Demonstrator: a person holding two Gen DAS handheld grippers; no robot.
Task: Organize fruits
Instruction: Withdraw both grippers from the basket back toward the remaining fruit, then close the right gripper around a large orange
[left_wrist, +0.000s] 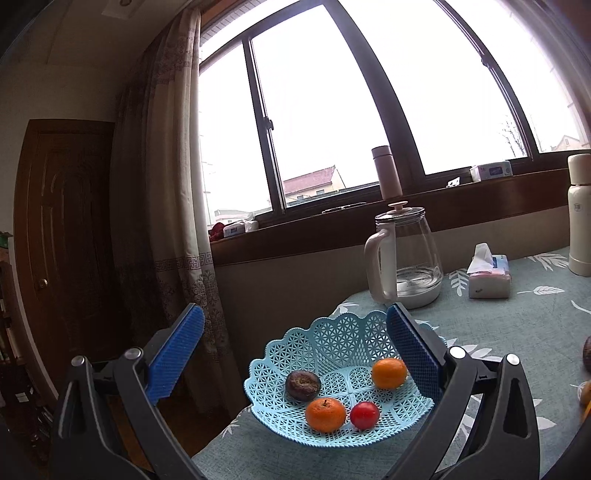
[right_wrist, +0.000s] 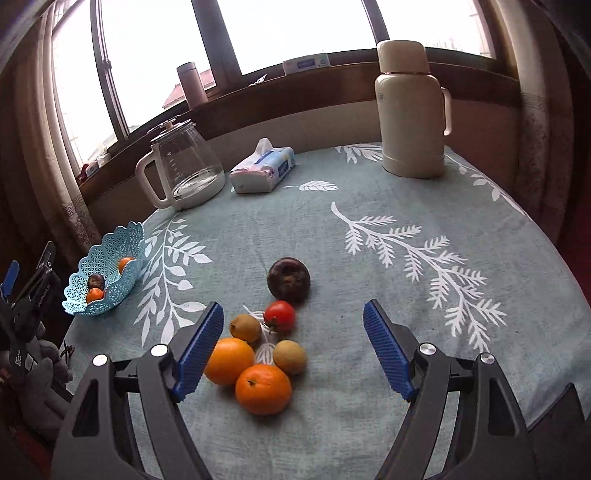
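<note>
While I hold both tongs over the table:
Left gripper (left_wrist: 295, 354): jaws wide, empty.
Right gripper (right_wrist: 293, 345): jaws wide, empty.
Tissue pack (right_wrist: 263, 170) print: unreadable.

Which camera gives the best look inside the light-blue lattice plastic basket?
Left wrist: the light-blue lattice plastic basket sits close, its four fruits countable. Right wrist shows it small, side-on, at the far left, contents partly hidden.
</note>
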